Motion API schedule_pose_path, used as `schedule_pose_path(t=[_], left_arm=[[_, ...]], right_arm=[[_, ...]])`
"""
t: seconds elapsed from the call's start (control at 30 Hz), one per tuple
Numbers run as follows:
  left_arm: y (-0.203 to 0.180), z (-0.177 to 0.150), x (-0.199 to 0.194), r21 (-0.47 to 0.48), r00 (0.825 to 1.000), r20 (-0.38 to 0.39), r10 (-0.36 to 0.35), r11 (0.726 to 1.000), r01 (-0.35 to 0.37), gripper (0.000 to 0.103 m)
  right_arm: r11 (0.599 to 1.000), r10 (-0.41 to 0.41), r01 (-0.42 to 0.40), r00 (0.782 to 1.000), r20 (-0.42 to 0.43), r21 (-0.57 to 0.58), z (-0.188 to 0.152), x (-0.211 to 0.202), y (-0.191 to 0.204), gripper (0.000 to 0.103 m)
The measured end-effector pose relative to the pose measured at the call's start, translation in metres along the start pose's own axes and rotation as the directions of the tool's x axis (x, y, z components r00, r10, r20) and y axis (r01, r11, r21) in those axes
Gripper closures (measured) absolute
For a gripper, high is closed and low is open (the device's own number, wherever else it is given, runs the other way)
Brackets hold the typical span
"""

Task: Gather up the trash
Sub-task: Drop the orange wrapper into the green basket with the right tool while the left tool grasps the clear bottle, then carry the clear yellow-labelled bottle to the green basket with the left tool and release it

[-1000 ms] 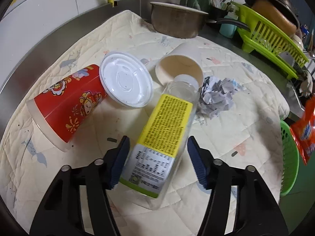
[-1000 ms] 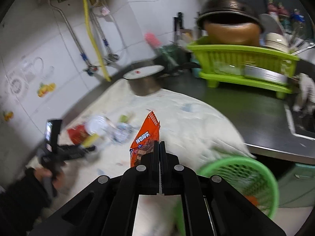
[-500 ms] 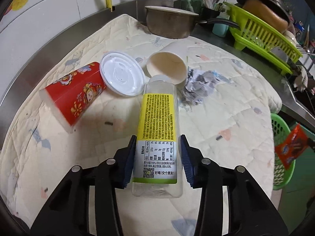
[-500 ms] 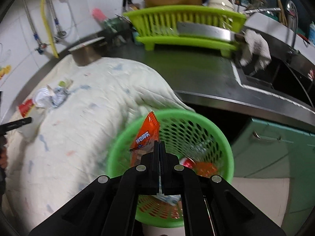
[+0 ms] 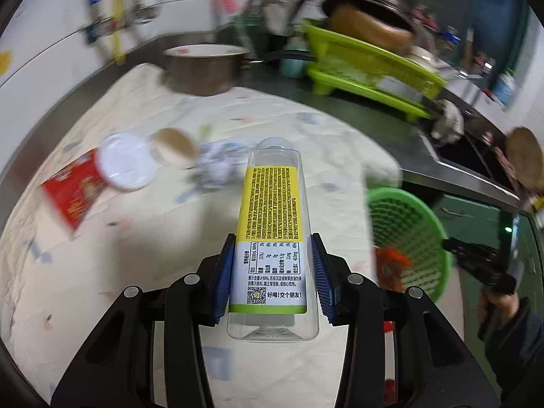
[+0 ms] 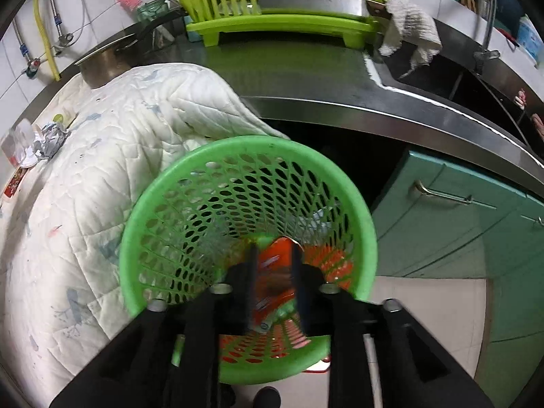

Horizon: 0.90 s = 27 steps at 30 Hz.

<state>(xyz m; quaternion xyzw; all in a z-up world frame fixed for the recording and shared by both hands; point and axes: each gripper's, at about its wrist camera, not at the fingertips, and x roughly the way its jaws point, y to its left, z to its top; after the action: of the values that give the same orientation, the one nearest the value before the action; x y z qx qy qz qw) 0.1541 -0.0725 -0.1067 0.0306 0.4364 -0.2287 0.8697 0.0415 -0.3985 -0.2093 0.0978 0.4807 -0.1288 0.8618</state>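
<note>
My left gripper is shut on a clear plastic bottle with a yellow label, held up off the quilted cloth. A red cup, a white lid, a paper cup and a crumpled paper ball lie on the cloth behind it. My right gripper hangs over the green mesh basket. Its jaws are opening, and the orange snack wrapper shows blurred in the gap between them, loose from the pads.
A metal pot and a lime dish rack stand at the back of the steel counter. The sink with a white rag is at right. Teal cabinet doors flank the basket. A person's hand holds the right gripper.
The left gripper closed on the bottle, lifted it off the cloth and swung right. The right gripper carried the wrapper down over the basket and its jaws parted.
</note>
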Motion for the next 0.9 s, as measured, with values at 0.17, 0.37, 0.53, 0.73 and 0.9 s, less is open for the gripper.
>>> schedule_pose_path(t=[0.17, 0.37, 0.53, 0.73, 0.9], left_arm=[[-0.054, 0.006, 0.019, 0.083, 0.996, -0.027, -0.080, 0.993, 0.082, 0.061], [-0.124, 0.002, 0.067, 0.159, 0.978, -0.139, -0.157, 0.971, 0.179, 0.061], [-0.170, -0.011, 0.106, 0.206, 0.959, -0.228, -0.167, 0.955, 0.215, 0.061], [-0.201, -0.029, 0.151, 0.219, 0.934, -0.327, -0.142, 0.950, 0.221, 0.060], [-0.214, -0.039, 0.172, 0.215, 0.920, -0.369, -0.136, 0.950, 0.226, 0.060]], right_arm=[[1.000, 0.004, -0.006, 0.999, 0.044, 0.027, -0.002, -0.020, -0.011, 0.067], [0.998, 0.023, -0.029, 0.994, 0.107, 0.062, -0.004, -0.051, -0.023, 0.061], [0.996, 0.024, -0.036, 0.990, 0.142, 0.081, -0.010, -0.074, -0.031, 0.058], [0.992, 0.016, -0.035, 0.987, 0.157, 0.119, -0.021, -0.090, -0.047, 0.056], [0.990, 0.007, -0.027, 0.989, 0.148, 0.138, -0.031, -0.094, -0.056, 0.055]])
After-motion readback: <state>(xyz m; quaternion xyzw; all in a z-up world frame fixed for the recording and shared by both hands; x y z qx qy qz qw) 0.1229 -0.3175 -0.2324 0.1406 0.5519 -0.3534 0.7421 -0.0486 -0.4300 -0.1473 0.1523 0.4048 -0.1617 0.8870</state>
